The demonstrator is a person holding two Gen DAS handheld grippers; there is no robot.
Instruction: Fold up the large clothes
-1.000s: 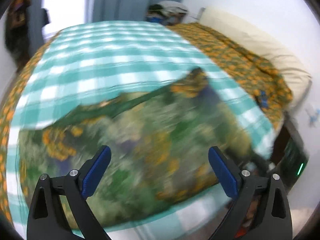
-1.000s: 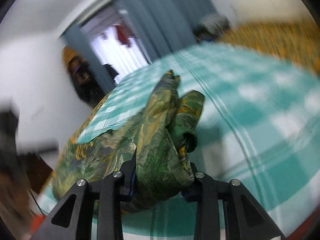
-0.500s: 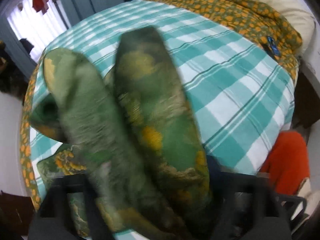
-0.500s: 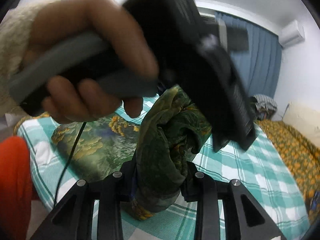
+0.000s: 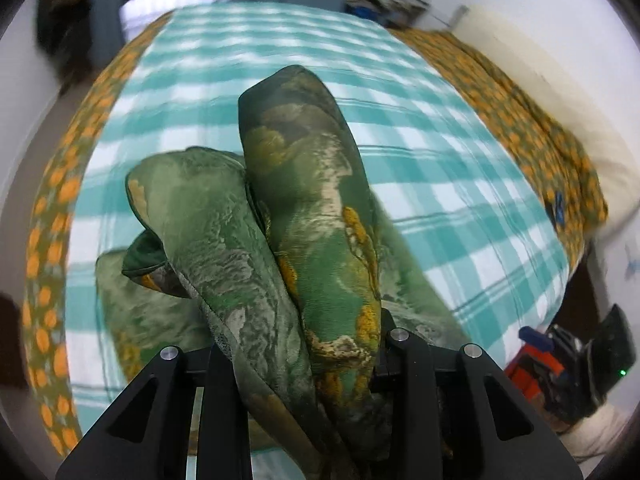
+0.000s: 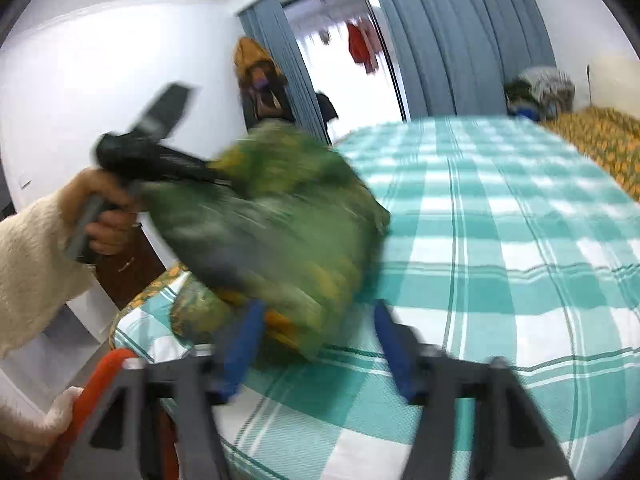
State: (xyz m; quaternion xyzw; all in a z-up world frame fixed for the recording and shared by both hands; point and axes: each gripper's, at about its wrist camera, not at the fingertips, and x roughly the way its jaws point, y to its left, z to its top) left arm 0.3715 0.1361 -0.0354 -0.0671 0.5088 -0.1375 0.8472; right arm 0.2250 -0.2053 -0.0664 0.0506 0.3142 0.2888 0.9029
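Left gripper [image 5: 296,364]: clamped on a bunched fold of the green printed garment [image 5: 304,216], lower centre of the left wrist view. Two rounded loops of cloth rising from the jaws toward frame centre; the remainder trailing down onto the bed [image 5: 460,184] at lower left.

Right gripper [image 6: 316,348]: released, blue pads spread wide, nothing between them, bottom centre of the right wrist view. Just beyond, the garment in a blurred heap at frame centre, carried at its upper-left end by the other gripper in the left hand [image 6: 102,216].

Progress, as judged: early stage. Garment gathered and lifted, not laid flat; no finished fold visible. Remaining: spread, align edges, fold, smooth.

Materials: garment thin, smooth, slightly glossy, green with yellow-orange patches, draping in soft tubes. Bed cover woven, matte, teal-and-white check. Orange-patterned sheet [image 5: 532,120] along the upper right edge.
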